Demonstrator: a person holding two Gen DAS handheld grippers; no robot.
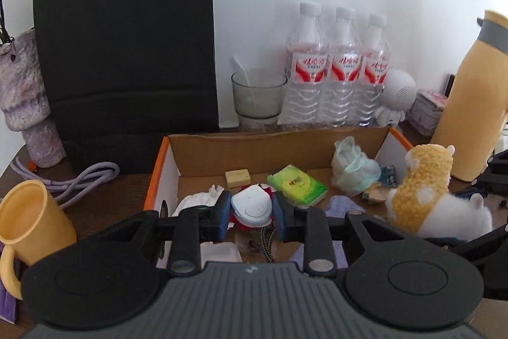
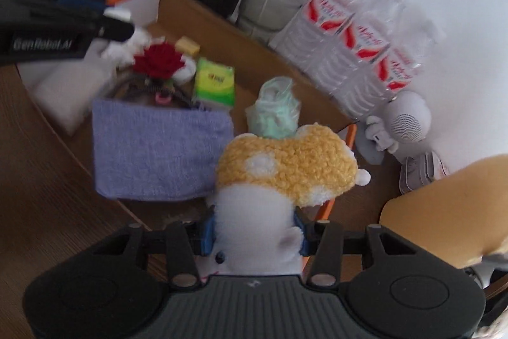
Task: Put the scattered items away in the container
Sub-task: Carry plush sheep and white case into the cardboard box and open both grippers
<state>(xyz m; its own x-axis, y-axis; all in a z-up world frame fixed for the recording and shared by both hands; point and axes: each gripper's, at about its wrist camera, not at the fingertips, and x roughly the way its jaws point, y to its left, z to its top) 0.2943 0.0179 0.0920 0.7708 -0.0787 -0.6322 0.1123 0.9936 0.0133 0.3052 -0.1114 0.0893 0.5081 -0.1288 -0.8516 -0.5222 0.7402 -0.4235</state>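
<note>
The right gripper (image 2: 255, 235) gripped a fluffy yellow-white plush toy (image 2: 285, 173); the left gripper (image 1: 251, 213) pinched a white mask (image 1: 252, 205); the box (image 1: 254, 145) lay open at twelve o'clock.

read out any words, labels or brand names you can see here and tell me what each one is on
"GenRobot.AI": white letters on the black left gripper body, right wrist view.
Water bottles: red script on the labels, too blurred to read.
Green tissue pack: small print, too small to read.
Nothing else readable.
</note>
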